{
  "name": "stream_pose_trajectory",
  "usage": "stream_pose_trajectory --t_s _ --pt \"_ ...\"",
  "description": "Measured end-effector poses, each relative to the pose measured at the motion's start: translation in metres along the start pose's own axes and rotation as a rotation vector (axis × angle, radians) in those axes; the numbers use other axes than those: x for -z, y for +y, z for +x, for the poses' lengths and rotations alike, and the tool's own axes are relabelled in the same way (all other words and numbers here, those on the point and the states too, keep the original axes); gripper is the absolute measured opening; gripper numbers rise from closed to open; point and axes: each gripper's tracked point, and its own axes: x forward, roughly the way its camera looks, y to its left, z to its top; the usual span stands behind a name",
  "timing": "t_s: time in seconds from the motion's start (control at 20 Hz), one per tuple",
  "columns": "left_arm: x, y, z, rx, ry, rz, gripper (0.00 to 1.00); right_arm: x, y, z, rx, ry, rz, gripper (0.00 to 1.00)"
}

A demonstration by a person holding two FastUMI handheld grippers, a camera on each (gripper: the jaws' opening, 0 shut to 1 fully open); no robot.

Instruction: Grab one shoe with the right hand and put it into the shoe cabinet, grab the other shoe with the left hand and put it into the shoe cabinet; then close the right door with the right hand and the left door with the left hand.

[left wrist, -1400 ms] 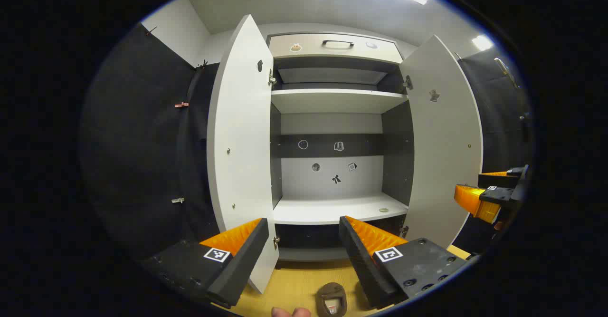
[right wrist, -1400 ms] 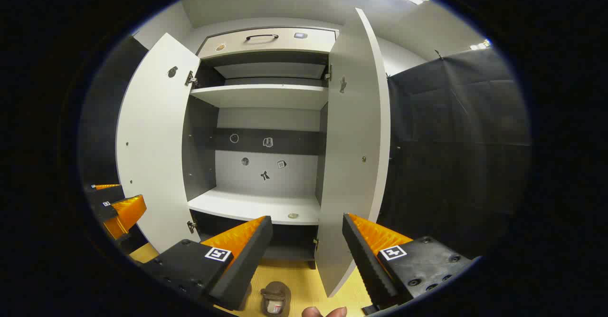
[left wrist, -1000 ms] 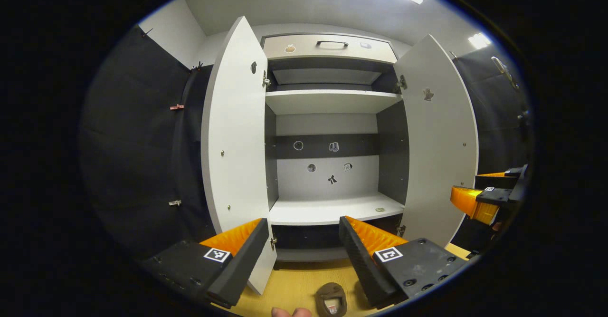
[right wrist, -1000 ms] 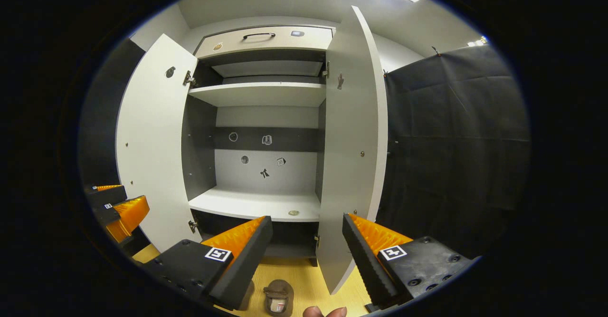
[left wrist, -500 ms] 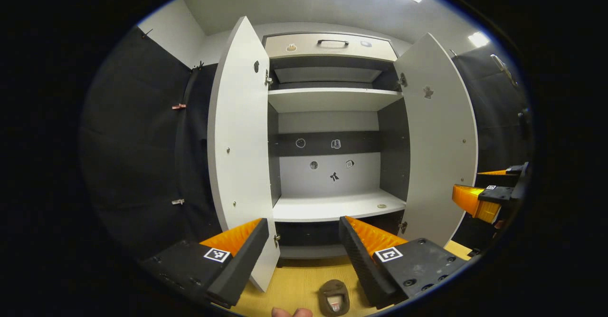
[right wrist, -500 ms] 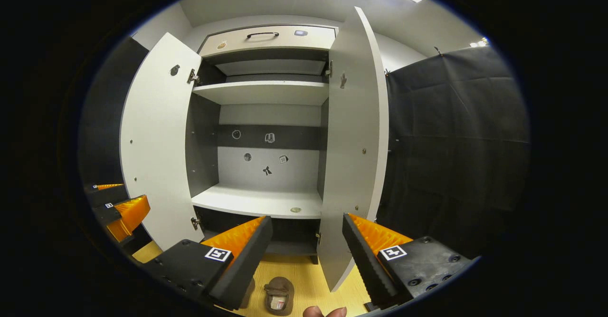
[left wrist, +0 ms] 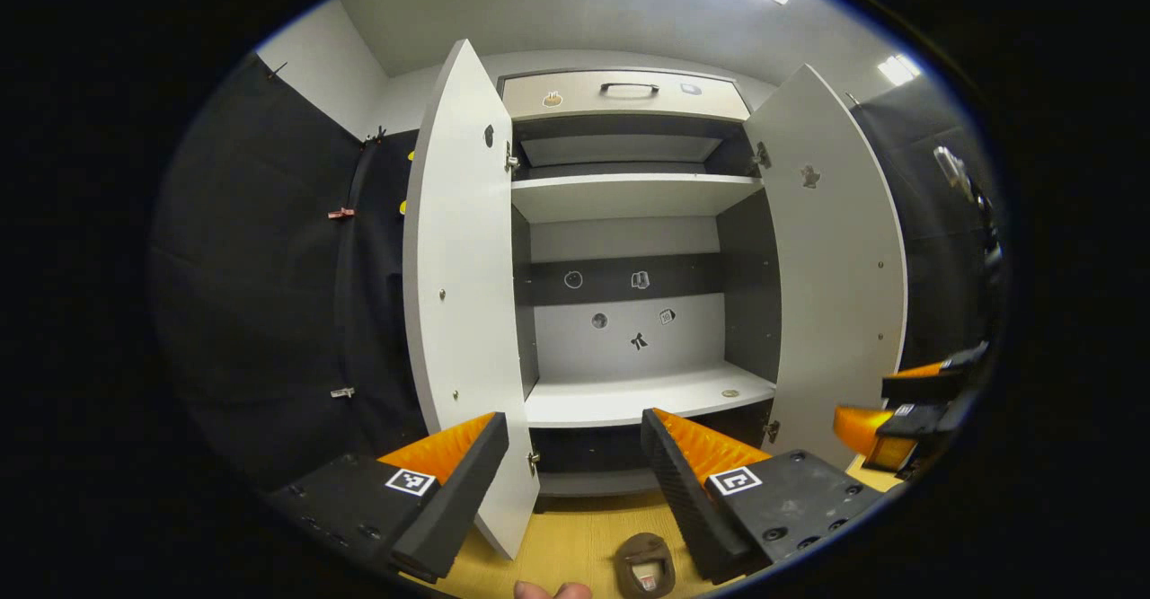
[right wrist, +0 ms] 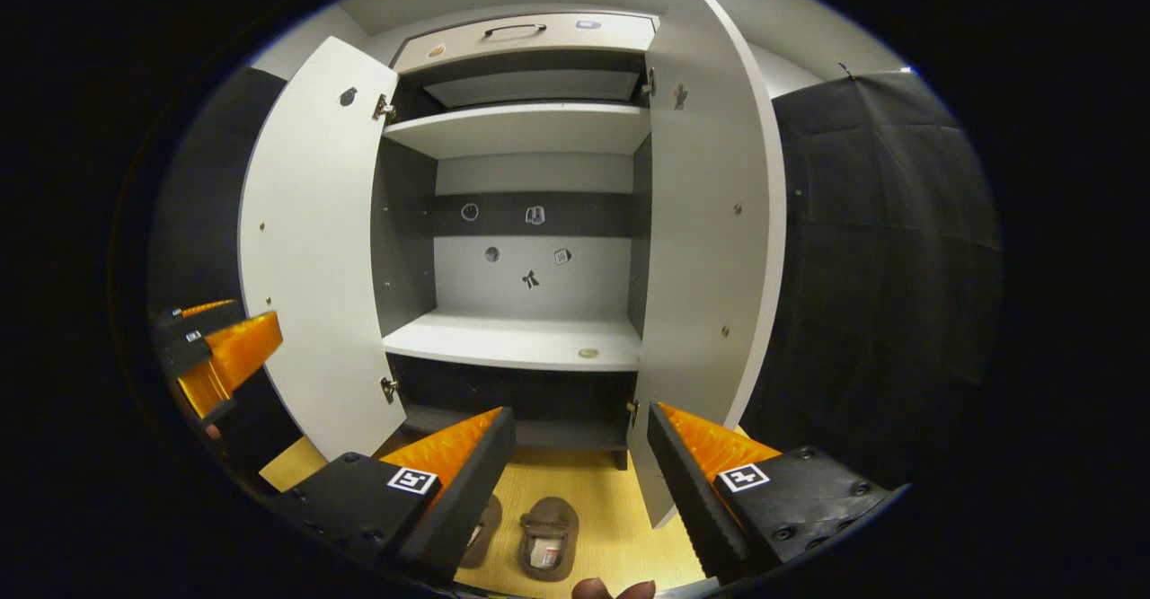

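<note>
The shoe cabinet (right wrist: 530, 222) stands far ahead with both doors swung wide, the left door (right wrist: 319, 249) and the right door (right wrist: 710, 222) flanking bare shelves; the lower shelf (right wrist: 521, 343) carries no shoe, so by my reading no part of the task is done yet. On the wooden floor (right wrist: 611, 509) in front of the cabinet lie the two shoes, side by side, toes pointing toward the cabinet, so each long axis runs near to far. The right shoe (right wrist: 549, 536) lies plainly between and below the jaws of the right gripper (right wrist: 582, 433), which stand wide and hold nothing; the left shoe (right wrist: 485, 527) lies just beside it, half hidden behind that gripper's left finger. The right gripper looks the nearer to the pair, and it would need to tip down and forward, closing across the shoe's short width.

The left gripper (left wrist: 575, 437) also stands wide and empty, aimed at the lower shelf, with one shoe (left wrist: 645, 566) low at the near edge of its picture. The right gripper view gives both shoes and their lie; the left gripper view gives just that one, plus the right gripper (left wrist: 889, 415) off at the right edge, while the right gripper view catches the left gripper (right wrist: 216, 356) at its left edge.
</note>
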Motion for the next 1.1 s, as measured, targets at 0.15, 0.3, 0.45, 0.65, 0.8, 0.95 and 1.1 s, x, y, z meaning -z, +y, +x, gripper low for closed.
stream_pose_trajectory --t_s 0.15,0.3,0.45,0.65,0.8,0.95,1.1 --pt "0.007 0.002 0.002 -0.001 0.001 0.005 0.95 0.058 0.014 0.009 -0.041 0.117 0.028 0.98" --pt "0.015 0.005 0.005 -0.001 -0.001 0.021 0.95 0.118 0.029 0.016 -0.074 0.235 0.044 0.99" --pt "0.025 0.006 0.008 0.005 0.003 0.014 0.95 0.177 0.038 0.023 -0.094 0.335 0.029 0.99" --pt "0.045 0.013 0.012 0.002 0.035 0.012 0.95 0.244 0.047 0.039 -0.105 0.45 0.036 0.99" --pt "0.06 0.02 0.012 -0.007 0.06 0.025 0.95 0.283 0.053 0.053 -0.104 0.518 0.057 0.99" --pt "0.074 0.028 0.014 -0.02 0.089 0.028 0.95 0.315 0.06 0.071 -0.097 0.571 0.088 0.95" --pt "0.085 0.037 0.015 -0.036 0.112 0.032 0.95 0.341 0.062 0.092 -0.077 0.598 0.105 0.94"
